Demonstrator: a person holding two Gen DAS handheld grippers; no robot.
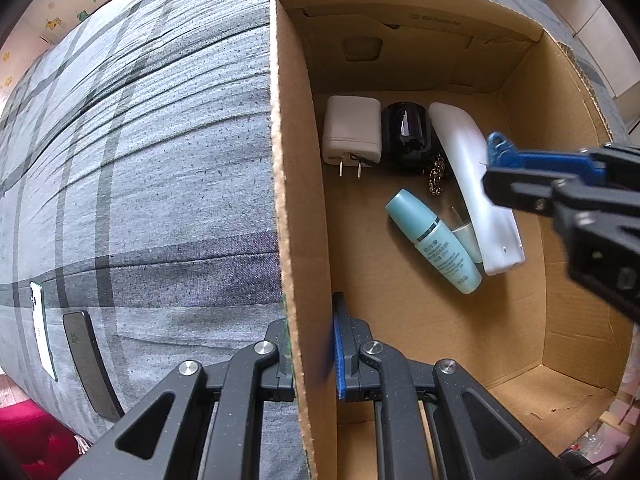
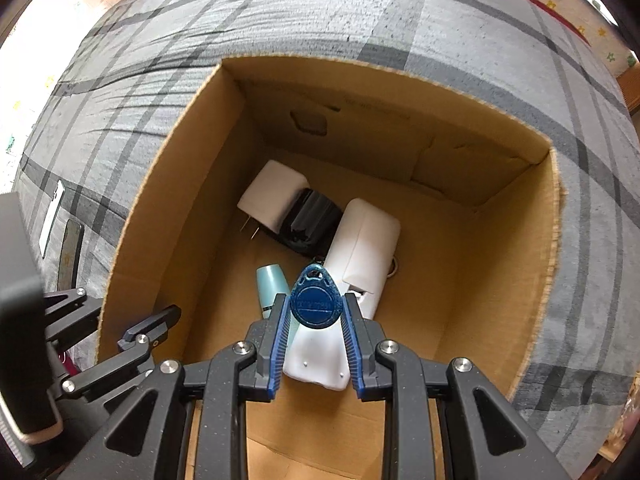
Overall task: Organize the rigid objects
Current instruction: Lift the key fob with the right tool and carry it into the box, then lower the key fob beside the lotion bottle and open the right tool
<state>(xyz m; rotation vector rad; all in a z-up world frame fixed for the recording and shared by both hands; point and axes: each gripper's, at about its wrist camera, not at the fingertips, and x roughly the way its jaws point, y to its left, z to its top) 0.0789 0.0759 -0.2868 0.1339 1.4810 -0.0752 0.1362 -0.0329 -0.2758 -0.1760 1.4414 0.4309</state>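
Note:
An open cardboard box stands on a grey plaid bedcover. My left gripper is shut on the box's left wall, one finger outside and one inside. The right gripper hangs over the box's inside, shut on a blue key fob; the left wrist view shows that fob at the right. On the box floor lie a white plug charger, a black glossy object, a long white plastic device, a teal bottle and a small metal chain.
The plaid bedcover spreads around the box. Two flat phone-like slabs, one white and one dark, lie on it left of the box. The near right part of the box floor is bare cardboard.

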